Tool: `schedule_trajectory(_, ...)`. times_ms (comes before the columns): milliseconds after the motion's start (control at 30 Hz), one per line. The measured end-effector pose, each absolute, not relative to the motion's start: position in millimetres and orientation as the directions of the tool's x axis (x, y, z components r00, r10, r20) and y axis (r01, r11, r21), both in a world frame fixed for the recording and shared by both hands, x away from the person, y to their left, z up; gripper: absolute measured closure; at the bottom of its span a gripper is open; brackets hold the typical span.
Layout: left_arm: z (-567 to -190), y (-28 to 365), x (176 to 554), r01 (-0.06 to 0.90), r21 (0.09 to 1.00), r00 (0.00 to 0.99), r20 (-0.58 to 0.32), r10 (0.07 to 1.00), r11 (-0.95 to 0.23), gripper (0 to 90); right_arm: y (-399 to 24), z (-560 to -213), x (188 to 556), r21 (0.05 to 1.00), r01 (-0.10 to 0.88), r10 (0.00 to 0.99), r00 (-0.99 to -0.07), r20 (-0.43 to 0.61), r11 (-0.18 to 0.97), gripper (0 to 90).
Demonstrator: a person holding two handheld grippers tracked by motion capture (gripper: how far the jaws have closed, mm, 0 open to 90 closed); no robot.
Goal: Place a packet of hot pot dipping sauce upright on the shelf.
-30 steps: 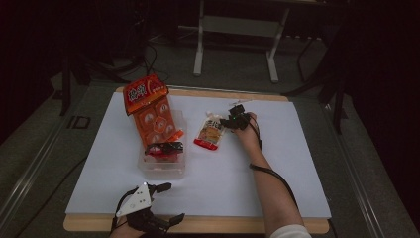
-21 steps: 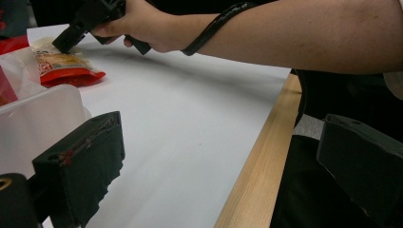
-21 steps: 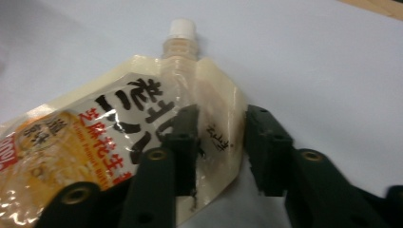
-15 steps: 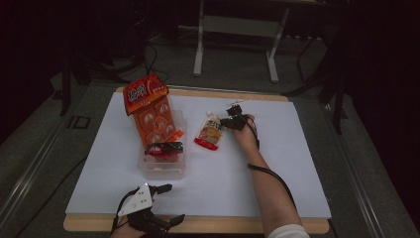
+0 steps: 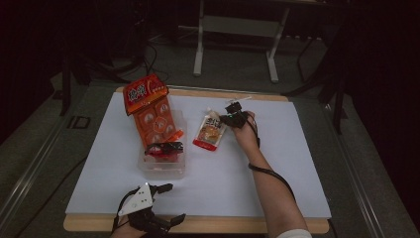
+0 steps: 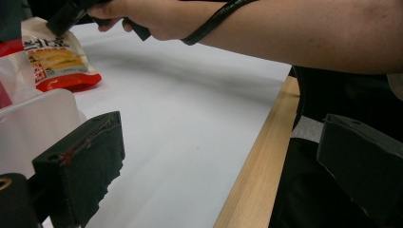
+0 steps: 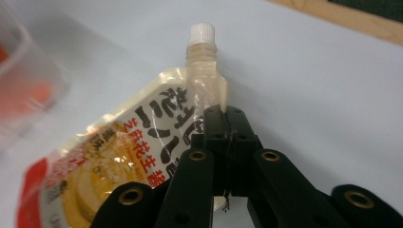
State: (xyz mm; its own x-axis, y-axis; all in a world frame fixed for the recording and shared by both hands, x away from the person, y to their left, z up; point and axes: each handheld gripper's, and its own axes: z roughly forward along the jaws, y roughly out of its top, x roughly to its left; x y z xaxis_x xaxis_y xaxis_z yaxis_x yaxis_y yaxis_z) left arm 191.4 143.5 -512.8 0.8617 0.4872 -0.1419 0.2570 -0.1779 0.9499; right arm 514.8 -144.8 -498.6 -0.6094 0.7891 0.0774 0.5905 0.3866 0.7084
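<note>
Holding now: my right tool [image 7: 227, 124] has just been closing and its jaws are pinched tight on the spout pouch [image 7: 119, 161], gripping the top edge just below the neck and the white cap [image 7: 202, 32].
Pouch place: it lies on the white table [image 5: 277, 163], just right of the clear plastic bin [image 5: 163, 166], with my right hand [image 5: 245, 130] at its upper end.
Step in hand: I judge this as the pick-up, grip made and the lift barely begun, since most of the pouch looks to be on the sheet.
Next move: I would raise it clear, carry it left over the bin and release; a hold on 1 corner means the bag may swing or slip.
Left tool [image 5: 148, 213]: parked at the near table edge, jaws wide apart with nothing between them.
Bin contents: an orange snack bag [image 5: 151, 116] leans up out of it and a dark red packet [image 5: 163, 148] lies on top.
Writing: bold black characters and smaller red ones on the pouch, East Asian script I cannot read; white characters on the orange bag, too small to tell.
</note>
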Motion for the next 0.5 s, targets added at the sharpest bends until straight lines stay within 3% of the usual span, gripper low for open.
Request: schedule_trajectory(500,-513.4,137.2,195.1,0.223,0.955,0.888,-0.117,0.446,-0.193,4.3,-141.0,-448.7,480.5,0.801,0.498,0.719,-0.684,0.126,0.333,89.7)
